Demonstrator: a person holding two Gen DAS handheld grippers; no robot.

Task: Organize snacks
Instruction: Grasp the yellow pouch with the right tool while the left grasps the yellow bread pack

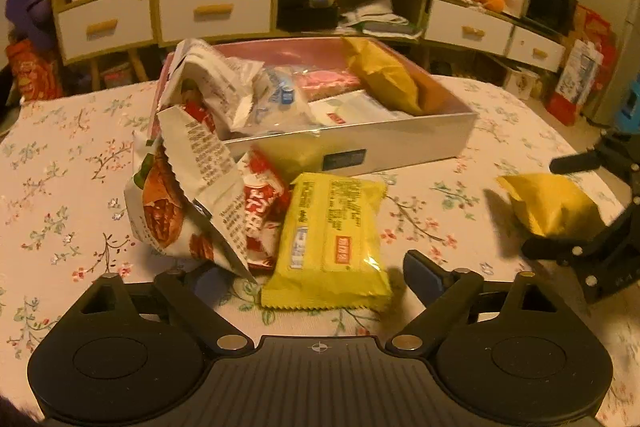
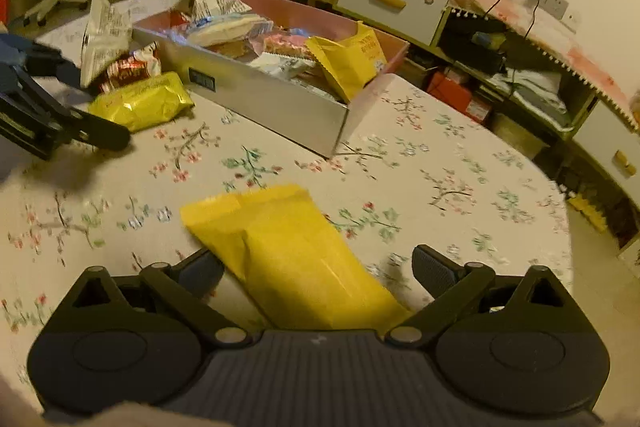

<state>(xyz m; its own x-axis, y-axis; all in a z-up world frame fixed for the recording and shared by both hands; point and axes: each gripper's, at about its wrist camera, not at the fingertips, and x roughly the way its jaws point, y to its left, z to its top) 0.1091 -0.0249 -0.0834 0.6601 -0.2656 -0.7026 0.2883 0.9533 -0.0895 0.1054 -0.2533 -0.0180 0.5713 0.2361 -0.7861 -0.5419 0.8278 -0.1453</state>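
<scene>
A shallow white box (image 1: 400, 143) with a pink inside stands on the floral table, filled with several snack packets; it also shows in the right wrist view (image 2: 280, 103). A yellow wrapped snack (image 1: 328, 239) lies flat in front of it, between the fingers of my open left gripper (image 1: 316, 275). White and red packets (image 1: 192, 187) are piled at its left. A plain yellow packet (image 2: 288, 255) lies between the fingers of my open right gripper (image 2: 320, 275); it also shows in the left wrist view (image 1: 548, 203).
The table carries a floral cloth (image 2: 440, 187); its round edge (image 2: 568, 227) falls off at the right. Drawers and shelves (image 1: 216, 7) line the wall behind. The left gripper (image 2: 60, 115) shows at the left of the right wrist view.
</scene>
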